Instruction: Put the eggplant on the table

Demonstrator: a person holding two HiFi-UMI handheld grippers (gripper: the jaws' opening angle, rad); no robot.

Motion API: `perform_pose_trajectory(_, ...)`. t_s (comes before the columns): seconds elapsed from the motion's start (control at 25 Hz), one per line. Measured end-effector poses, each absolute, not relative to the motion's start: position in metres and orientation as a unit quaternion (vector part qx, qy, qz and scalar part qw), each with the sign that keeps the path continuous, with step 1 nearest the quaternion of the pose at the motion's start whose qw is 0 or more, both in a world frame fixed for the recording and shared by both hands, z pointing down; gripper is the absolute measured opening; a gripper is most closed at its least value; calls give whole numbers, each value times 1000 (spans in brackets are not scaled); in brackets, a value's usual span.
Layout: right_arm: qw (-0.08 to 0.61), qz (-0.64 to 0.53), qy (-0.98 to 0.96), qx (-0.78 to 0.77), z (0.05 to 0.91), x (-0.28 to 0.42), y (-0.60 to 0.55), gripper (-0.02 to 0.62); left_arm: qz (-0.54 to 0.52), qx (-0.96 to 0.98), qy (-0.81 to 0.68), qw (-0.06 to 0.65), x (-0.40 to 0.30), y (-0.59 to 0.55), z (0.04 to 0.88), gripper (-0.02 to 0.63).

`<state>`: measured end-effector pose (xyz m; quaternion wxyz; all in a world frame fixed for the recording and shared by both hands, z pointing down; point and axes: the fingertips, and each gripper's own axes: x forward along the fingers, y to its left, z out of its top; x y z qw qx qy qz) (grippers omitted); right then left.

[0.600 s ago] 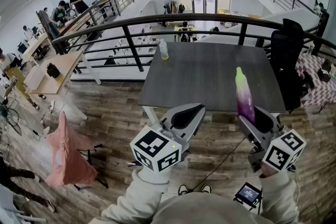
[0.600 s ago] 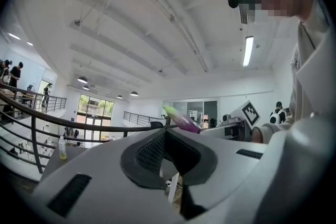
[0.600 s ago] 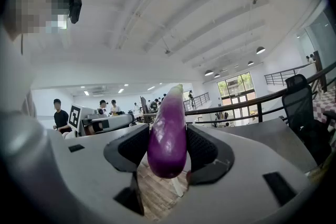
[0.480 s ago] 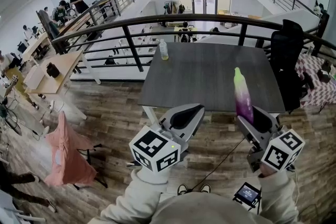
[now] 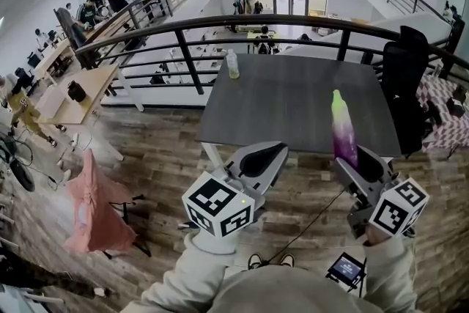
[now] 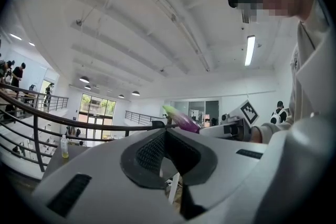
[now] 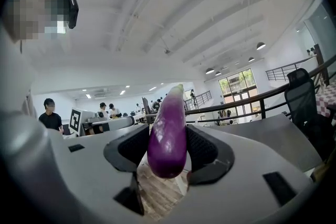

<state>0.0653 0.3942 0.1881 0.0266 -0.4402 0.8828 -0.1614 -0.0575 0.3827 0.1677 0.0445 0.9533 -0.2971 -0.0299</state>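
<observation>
Right tool (image 5: 355, 160) clamped on eggplant (image 5: 341, 130); left tool (image 5: 258, 160) pressed together, empty.
Head view: eggplant upright, tip pointing forward toward bench (image 5: 286, 95), right side nearer; bench bare except bottle (image 5: 232, 64) at far-left edge. Left gripper view: pads meeting, nothing between. Right gripper view: purple end between both pads, long axis along them.

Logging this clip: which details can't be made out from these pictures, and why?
- Lower end of the eggplant: head view, hidden inside the right tool.
- Label and contents of the bottle on the table: head view, too small to tell.
- Display of the small screen near the person's feet: head view, too small to read.
</observation>
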Motion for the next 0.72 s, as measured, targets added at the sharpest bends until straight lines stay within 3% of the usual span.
perform_pose_trajectory(0.72, 50, -164, 888, -427, 198, 125, 394, 232, -12, 954, -299, 33, 6, 380, 172, -3)
